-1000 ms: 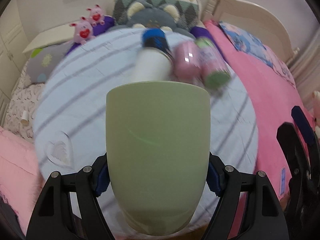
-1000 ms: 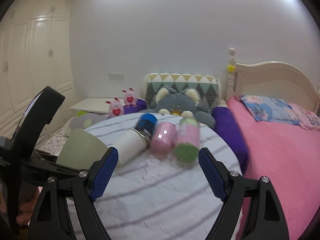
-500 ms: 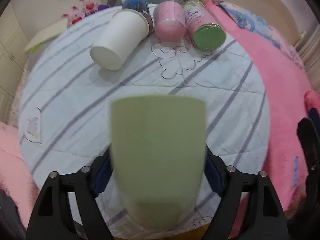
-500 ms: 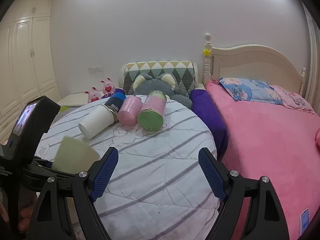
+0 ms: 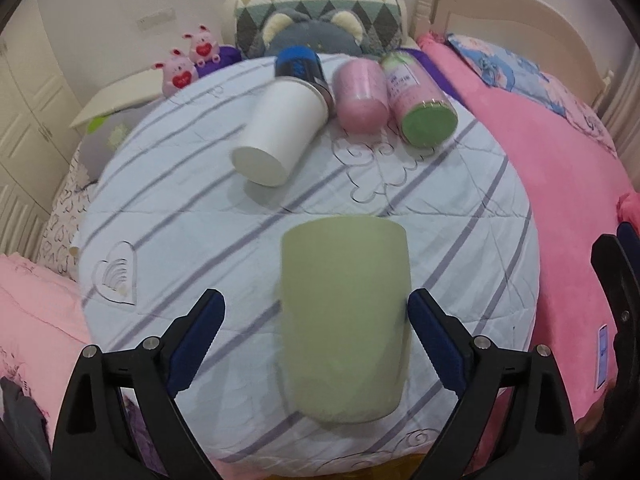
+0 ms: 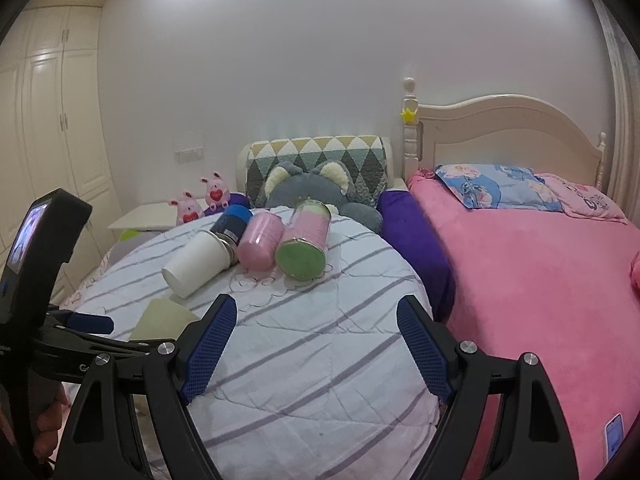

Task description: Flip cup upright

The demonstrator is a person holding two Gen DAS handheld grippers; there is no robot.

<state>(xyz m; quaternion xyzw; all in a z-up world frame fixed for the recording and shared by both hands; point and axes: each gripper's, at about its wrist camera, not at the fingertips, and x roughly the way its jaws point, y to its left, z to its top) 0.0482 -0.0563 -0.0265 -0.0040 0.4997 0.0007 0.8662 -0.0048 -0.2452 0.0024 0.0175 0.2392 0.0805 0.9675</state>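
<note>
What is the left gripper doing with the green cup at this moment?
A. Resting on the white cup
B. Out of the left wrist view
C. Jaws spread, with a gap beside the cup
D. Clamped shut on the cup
C. In the left wrist view the left gripper has its jaws spread, and striped cloth shows between the left blue pad and the green cup.

We're in a home bedroom: a cream headboard (image 6: 508, 128) rises over a bed (image 6: 532, 280) in pink covers, a cartoon pillow (image 6: 496, 192) on top, plush pigs (image 6: 200, 200) and a grey plush toy (image 6: 308, 188) nearby, white wardrobe doors (image 6: 52, 128) lining the left wall.
</note>
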